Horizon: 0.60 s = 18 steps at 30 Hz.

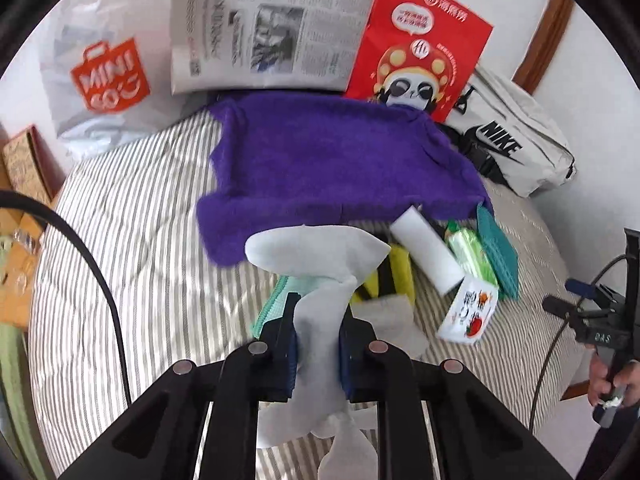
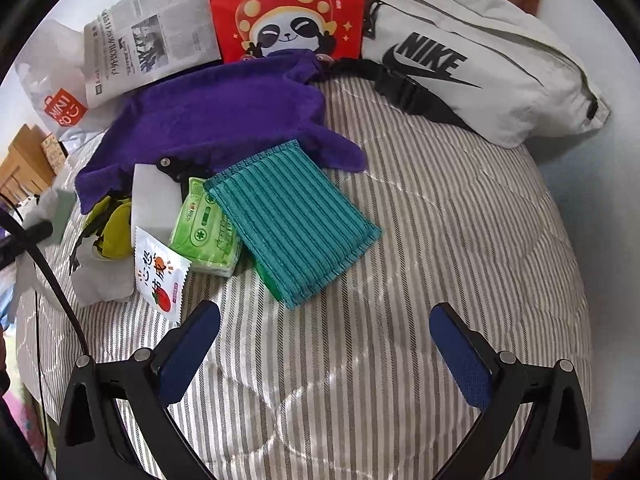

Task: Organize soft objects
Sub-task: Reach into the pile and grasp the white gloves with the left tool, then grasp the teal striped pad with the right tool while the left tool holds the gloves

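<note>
My left gripper (image 1: 318,320) is shut on a pale grey sock (image 1: 320,256), which hangs lifted above the striped quilt (image 1: 132,248). Beyond it lies a purple towel (image 1: 328,160). Beside the sock lie a yellow cloth (image 1: 400,268), a white foam block (image 1: 426,254), a green tissue pack (image 1: 470,254), a teal ribbed cloth (image 1: 496,250) and a small white packet (image 1: 470,310). My right gripper (image 2: 324,320) stands open over bare quilt (image 2: 440,240), just short of the teal ribbed cloth (image 2: 292,220), with nothing between its fingers. The purple towel (image 2: 224,116) lies further back.
Against the wall lean a white plastic bag (image 1: 100,76), a newspaper (image 1: 272,28), a red paper bag (image 1: 420,40) and a pale grey waist bag (image 2: 480,64). A cardboard box (image 1: 24,160) stands at the left. A hand holds the other gripper's handle (image 1: 612,376) at the right.
</note>
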Motion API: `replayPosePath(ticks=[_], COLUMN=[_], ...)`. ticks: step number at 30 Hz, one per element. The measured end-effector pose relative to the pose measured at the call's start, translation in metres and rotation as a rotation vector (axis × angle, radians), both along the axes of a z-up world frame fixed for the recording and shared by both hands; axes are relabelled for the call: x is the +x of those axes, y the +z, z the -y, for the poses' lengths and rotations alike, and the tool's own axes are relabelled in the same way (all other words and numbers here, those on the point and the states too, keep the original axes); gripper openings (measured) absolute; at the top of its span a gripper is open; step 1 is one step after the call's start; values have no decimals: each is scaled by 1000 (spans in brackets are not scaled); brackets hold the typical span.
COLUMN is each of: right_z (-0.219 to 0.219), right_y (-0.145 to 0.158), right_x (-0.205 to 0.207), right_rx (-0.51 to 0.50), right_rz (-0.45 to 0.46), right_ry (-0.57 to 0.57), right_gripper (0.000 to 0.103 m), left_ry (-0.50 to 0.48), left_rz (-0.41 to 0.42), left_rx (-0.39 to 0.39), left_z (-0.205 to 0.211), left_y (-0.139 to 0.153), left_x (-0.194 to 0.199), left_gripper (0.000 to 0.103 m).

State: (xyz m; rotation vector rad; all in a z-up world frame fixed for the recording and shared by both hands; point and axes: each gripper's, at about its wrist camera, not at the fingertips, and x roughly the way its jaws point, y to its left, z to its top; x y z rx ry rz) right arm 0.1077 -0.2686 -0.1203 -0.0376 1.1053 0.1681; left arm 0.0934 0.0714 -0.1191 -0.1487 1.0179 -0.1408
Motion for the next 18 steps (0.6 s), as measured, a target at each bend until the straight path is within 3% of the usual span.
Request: replayPosePath(ticks=[6, 14, 18], right_z=[-8, -23, -24], right_y=[-16, -42, -55], right_x=[14, 52, 73], right_rx=[40, -38, -10], right_rz=[21, 75, 56], right_ry=[52, 144, 201], right_gripper=[103, 103, 103], left_ry=[9, -3, -7], left_rz=[-18, -45, -56], left_rx=[-71, -78, -90], left_z=[3, 9, 9], left_y=[-8, -14, -17], left_x=[-7, -8, -6], left_gripper=[16, 16, 16])
